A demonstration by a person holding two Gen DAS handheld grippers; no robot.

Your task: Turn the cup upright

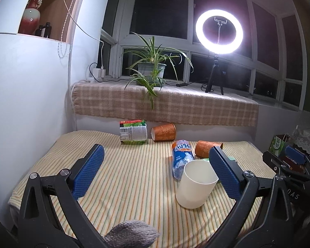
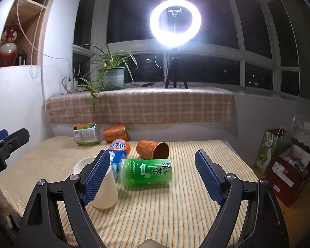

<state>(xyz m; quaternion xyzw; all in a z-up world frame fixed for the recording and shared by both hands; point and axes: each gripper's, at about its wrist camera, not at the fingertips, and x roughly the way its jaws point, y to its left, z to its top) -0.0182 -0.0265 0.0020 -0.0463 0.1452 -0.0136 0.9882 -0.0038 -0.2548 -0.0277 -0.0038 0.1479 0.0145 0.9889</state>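
Both grippers, left gripper [image 1: 156, 174] and right gripper [image 2: 153, 174], gape above the striped tablecloth [image 1: 134, 177].

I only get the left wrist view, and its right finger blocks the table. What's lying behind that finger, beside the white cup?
Observer: A green tea bottle on its side, just right of the white cup.
Operator: Which way does the near orange cup open?
Observer: The near orange cup lies on its side, with its mouth turned toward the right wrist camera.
Operator: Is the right gripper holding anything?
Observer: No. The right gripper is open and grips nothing.
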